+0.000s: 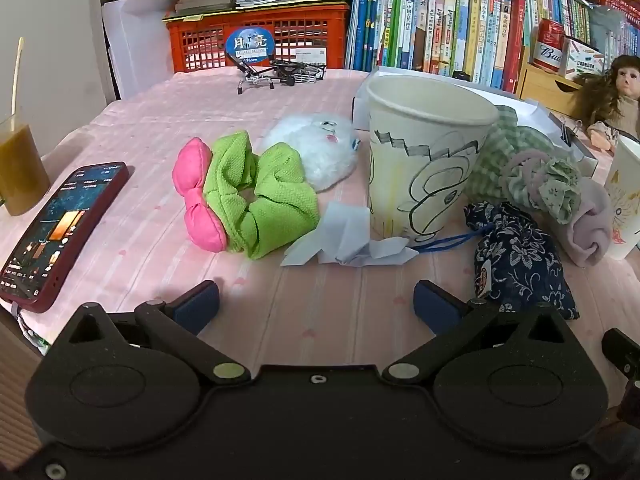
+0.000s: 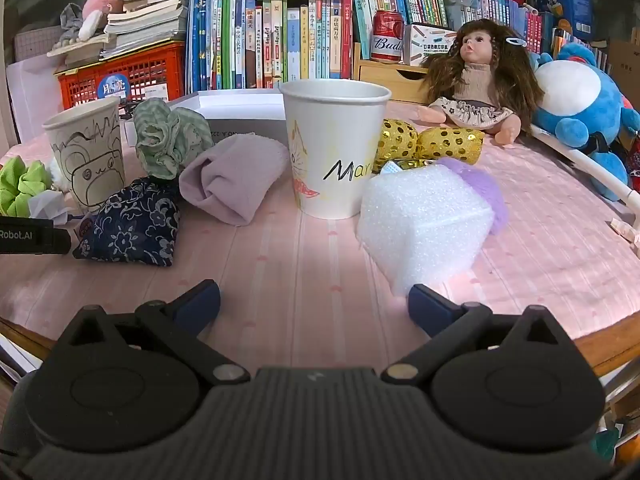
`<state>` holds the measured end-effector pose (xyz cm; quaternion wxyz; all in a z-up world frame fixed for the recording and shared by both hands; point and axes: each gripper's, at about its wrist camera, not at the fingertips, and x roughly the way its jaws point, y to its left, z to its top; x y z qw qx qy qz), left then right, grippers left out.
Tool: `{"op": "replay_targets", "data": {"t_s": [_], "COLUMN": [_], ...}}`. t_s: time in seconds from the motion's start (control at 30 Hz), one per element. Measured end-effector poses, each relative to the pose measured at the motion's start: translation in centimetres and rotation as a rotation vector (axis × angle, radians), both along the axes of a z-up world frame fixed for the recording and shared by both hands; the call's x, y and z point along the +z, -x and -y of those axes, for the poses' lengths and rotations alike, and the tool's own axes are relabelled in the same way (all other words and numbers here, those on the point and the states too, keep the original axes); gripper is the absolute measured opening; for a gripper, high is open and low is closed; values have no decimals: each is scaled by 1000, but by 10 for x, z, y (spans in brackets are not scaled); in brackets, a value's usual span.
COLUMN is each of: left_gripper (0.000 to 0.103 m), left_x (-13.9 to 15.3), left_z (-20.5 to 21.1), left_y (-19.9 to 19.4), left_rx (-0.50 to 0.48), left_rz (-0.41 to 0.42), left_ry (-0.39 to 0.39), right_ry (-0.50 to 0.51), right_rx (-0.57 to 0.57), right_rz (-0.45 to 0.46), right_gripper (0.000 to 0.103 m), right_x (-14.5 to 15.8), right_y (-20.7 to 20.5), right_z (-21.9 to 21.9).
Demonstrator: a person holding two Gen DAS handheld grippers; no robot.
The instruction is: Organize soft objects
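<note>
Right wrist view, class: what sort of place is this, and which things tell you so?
Probably a child's study or bedroom at home: a packed row of upright children's books, a brown-haired doll in a beige dress, and a table under a pink striped cloth.

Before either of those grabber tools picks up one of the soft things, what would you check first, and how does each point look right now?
1. Left tool open and empty: ok.
2. Right tool open and empty: ok.
3. Bear cup upright, mouth clear to take items: ok.
4. Cat cup upright: ok. Whether anything is inside: cannot tell.
5. Green scrunchie lying free on the pink tablecloth, nothing on top: ok.
6. Clear path near the phone and the crumpled paper against the bear cup: not ok, both lie close to the scrunchie.
</note>
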<state>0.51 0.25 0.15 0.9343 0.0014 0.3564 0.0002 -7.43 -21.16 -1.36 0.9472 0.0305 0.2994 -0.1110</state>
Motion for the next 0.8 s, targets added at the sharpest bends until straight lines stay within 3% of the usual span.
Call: {"op": "replay_targets", "data": {"t_s": [0.8], "left_gripper": [103], "left_x": [1], "left_z": [0], "left_y": [2], "left_rx": [-3], "left_rz": [6], "left_ry": [-2], "right_ry": [1], "right_rx": [-1], "right_rz": [1], "right_gripper": [103], "right_x": [-1], "right_y": [1], "right_z": [0]}}
